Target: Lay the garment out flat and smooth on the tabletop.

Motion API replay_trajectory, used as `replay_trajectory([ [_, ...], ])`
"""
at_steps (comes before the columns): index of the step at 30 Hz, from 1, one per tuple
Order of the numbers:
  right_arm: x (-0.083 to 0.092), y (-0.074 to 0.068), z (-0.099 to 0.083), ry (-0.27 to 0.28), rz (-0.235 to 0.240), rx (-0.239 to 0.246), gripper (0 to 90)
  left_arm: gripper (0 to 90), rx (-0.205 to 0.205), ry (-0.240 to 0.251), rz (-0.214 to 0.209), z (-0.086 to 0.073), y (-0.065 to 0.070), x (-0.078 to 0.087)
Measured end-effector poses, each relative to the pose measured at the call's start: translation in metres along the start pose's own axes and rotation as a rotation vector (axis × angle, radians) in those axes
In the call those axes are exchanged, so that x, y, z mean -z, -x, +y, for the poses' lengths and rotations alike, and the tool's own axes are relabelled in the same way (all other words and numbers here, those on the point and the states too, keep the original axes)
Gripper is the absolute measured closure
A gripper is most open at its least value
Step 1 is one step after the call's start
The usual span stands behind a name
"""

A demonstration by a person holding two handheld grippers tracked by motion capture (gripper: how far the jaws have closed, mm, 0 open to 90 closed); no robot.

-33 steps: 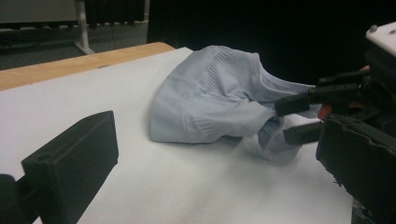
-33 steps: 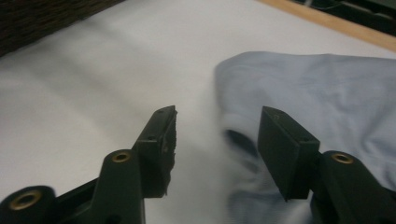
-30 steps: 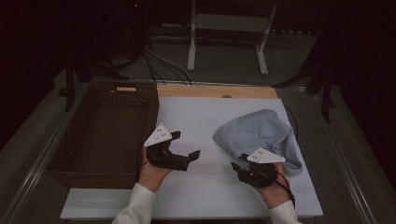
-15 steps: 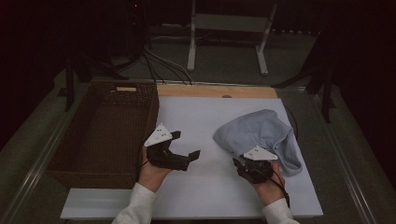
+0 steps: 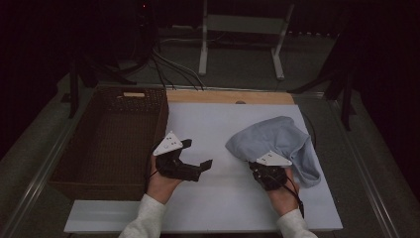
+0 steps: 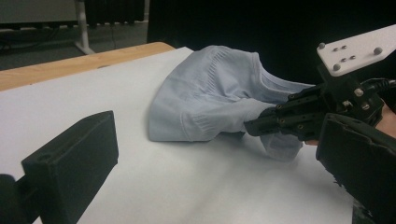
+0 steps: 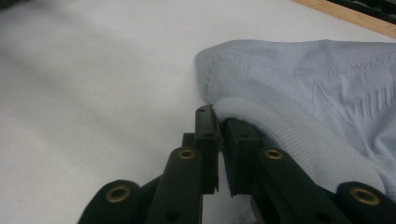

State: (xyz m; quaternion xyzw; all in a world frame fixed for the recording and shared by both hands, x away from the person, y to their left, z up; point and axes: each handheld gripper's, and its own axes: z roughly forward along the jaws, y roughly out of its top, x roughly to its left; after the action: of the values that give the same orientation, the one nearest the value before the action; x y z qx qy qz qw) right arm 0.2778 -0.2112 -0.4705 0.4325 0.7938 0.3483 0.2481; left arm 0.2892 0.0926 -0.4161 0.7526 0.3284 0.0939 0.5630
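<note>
The pale blue garment [image 5: 280, 144] lies bunched near the right edge of the counter [image 5: 218, 124], and the right claw [image 5: 261, 171] has just been closing, its jaws now pinched on the ribbed hem at the near side of the cloth. The left claw [image 5: 198, 166] hangs open near the counter's middle, holding nothing, beside the wicker basket [image 5: 111, 134] along the left edge. I judge this the grasping step, so next comes a lift and carry towards the basket, perhaps with the left claw catching the cloth's trailing part.

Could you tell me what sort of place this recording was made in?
Probably a lab bench set up for recording handling tasks: a white rectangular table top with a brown woven wicker basket and a crumpled pale blue knitted cloth, with black cables and a white metal stand on the dark floor behind.
</note>
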Motion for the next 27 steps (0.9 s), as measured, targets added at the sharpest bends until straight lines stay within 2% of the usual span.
replay_trajectory([
  [9,0.005,-0.005,0.004,0.016,0.025,0.014,87.3,0.2,0.002,0.0,0.001,0.0,0.0,0.0],
  [15,0.009,-0.013,0.008,0.029,0.068,0.023,87.2,0.1,0.002,0.001,0.003,0.0,0.0,0.0],
  [22,0.011,-0.023,0.01,0.035,0.147,0.034,87.1,0.2,0.002,0.002,0.005,0.0,0.0,0.001],
  [27,0.013,-0.028,0.011,0.036,0.165,0.051,87.1,0.1,0.006,0.01,0.012,-0.001,-0.001,0.001],
])
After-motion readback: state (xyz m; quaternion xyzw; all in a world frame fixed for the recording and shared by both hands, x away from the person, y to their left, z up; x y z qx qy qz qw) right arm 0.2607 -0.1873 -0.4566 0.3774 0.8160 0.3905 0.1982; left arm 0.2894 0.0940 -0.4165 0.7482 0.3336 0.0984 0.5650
